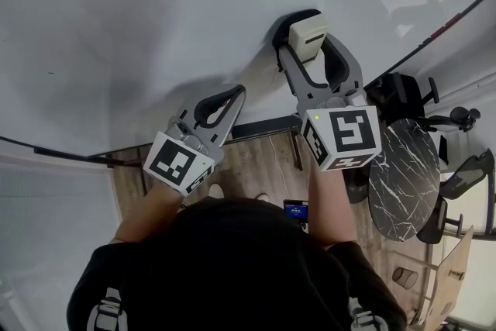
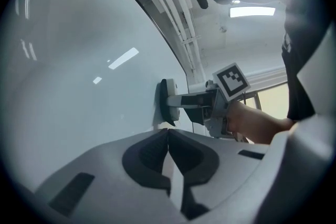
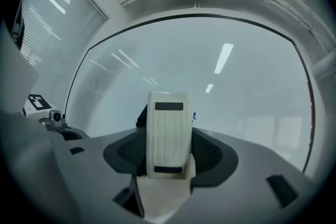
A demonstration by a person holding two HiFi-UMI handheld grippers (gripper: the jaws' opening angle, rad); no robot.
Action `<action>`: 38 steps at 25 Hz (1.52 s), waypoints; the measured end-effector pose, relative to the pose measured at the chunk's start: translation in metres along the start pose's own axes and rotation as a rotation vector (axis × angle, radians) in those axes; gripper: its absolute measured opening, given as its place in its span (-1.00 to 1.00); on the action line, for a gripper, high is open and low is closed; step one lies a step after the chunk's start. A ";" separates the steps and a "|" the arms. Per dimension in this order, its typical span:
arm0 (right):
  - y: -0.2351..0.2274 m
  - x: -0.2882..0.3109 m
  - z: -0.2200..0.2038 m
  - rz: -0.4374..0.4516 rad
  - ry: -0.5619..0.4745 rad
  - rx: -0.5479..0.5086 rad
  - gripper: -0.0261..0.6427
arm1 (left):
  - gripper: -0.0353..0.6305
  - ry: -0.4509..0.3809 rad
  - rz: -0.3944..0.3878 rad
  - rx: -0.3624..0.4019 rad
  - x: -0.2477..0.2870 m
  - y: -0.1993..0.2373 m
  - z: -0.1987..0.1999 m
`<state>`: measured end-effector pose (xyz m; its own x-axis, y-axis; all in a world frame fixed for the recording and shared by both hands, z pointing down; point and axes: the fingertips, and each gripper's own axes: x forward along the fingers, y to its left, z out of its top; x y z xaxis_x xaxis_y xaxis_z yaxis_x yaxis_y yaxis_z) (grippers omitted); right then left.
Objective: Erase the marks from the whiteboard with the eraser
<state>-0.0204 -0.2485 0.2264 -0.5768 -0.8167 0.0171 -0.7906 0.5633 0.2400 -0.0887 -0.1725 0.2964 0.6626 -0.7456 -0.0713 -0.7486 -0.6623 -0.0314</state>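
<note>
The right gripper [image 1: 308,49] is open just as wide as the eraser [image 1: 306,33], which sits clamped between its two jaws. In the right gripper view the cream, ribbed back of the eraser [image 3: 168,123] stands upright and fills the gap of the right gripper [image 3: 167,136], with a dark jaw pad pressed against each long side. From the left gripper view, the eraser's [image 2: 167,101] dark felt face lies flat against the whiteboard [image 2: 79,86], with the right gripper [image 2: 181,101] reaching out to it from the right.

The left gripper [image 1: 235,93] holds nothing. Its jaws are brought fully together, and their pads meet along one line in its own view [image 2: 168,132]. It is down and to the left of the eraser, with its tip pointing at the whiteboard [image 1: 155,12]. Whether that tip touches the surface I cannot tell.

Just right of the eraser, the right gripper view shows a tiny blue speck [image 3: 193,116] on the whiteboard [image 3: 241,92], possibly a bit of marker. It is too small to be sure.

Low on the right of the head view, a round dark marble table [image 1: 403,174] stands on the wooden floor [image 1: 256,167].
</note>
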 end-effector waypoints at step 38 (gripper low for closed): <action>-0.049 -0.025 -0.017 -0.067 0.016 0.022 -0.17 | -0.88 0.010 0.056 0.003 0.004 0.000 -0.008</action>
<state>0.0362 -0.2583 0.2307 -0.5193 -0.8544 0.0174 -0.8317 0.5100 0.2196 -0.0862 -0.1757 0.3041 0.6197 -0.7823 -0.0630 -0.7847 -0.6191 -0.0309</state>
